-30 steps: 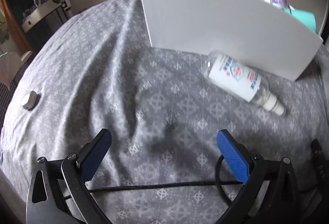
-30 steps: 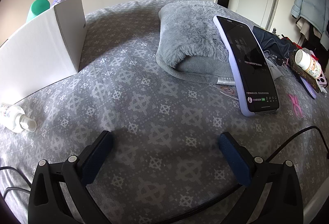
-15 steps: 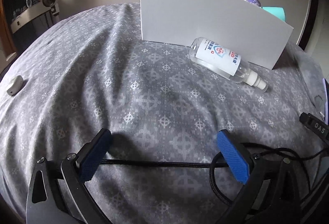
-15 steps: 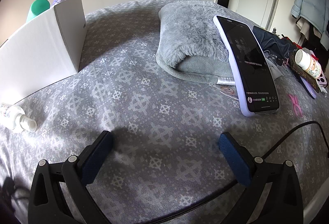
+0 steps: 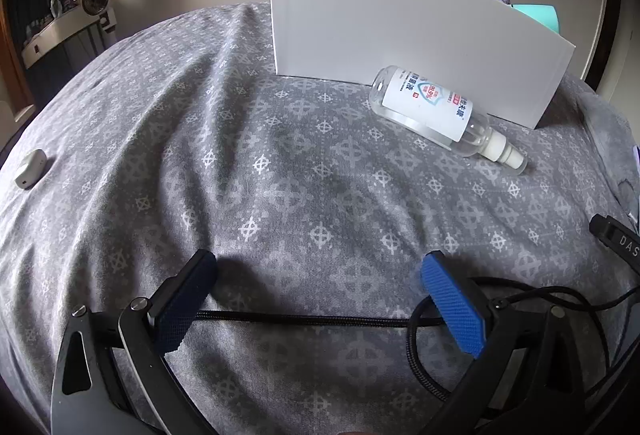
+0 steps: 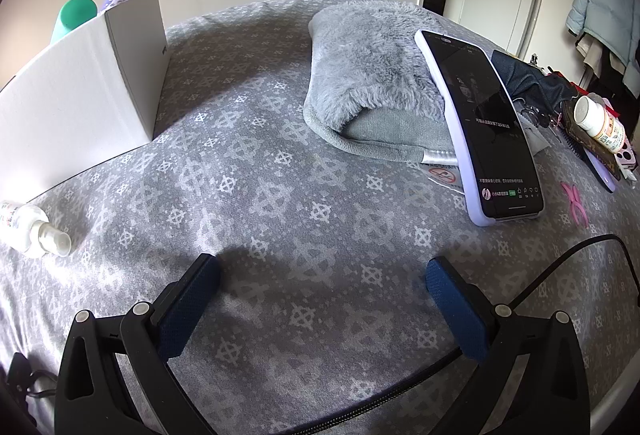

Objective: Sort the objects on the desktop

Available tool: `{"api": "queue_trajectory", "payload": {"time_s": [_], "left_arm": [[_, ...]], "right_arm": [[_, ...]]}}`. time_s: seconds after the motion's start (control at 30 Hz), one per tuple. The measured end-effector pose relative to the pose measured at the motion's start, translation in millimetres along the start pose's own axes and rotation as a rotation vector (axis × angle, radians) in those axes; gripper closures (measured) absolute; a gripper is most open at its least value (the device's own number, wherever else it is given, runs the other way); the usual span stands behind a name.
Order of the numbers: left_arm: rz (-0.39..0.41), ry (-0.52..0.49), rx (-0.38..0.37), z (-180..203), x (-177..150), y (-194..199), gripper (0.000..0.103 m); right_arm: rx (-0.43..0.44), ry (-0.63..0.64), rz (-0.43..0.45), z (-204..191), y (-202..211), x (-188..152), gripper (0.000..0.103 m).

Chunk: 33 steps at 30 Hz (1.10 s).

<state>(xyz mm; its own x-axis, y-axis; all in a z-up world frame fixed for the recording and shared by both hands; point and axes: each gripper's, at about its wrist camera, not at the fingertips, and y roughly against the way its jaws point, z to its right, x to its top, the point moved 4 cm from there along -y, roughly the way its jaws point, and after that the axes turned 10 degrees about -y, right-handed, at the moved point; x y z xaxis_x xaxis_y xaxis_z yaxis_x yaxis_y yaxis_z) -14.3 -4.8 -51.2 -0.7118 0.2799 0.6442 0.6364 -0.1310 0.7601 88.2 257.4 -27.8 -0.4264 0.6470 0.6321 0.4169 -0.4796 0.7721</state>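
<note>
Now the left tool (image 5: pixel 316 267) has drawn back, jaws wide and empty, leaving the bottle (image 5: pixel 434 111) lying on the bed against the box (image 5: pixel 400 27), not yet sorted; the right tool (image 6: pixel 322 271) waits wide, unmoved.

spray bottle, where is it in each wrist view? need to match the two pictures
Left wrist: spray bottle lies right of centre, in front of the white box.
Right wrist: only its nozzle end shows, at the left edge.
Shared landmark: the white box.
</note>
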Motion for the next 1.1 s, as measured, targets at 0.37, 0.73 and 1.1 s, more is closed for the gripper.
{"api": "queue_trajectory", "payload": {"time_s": [0.37,0.73,1.1], "left_arm": [[0.002,-0.008,0.011,11,-6,6,0.000],[0.004,-0.016,0.022,13,-7,8,0.000],[0.004,-0.025,0.036,16,-6,10,0.000]], "right_arm": [[0.000,0.000,0.000,0,0,0,0.000],[0.000,0.000,0.000,0,0,0,0.000],[0.000,0.000,0.000,0,0,0,0.000]]}}
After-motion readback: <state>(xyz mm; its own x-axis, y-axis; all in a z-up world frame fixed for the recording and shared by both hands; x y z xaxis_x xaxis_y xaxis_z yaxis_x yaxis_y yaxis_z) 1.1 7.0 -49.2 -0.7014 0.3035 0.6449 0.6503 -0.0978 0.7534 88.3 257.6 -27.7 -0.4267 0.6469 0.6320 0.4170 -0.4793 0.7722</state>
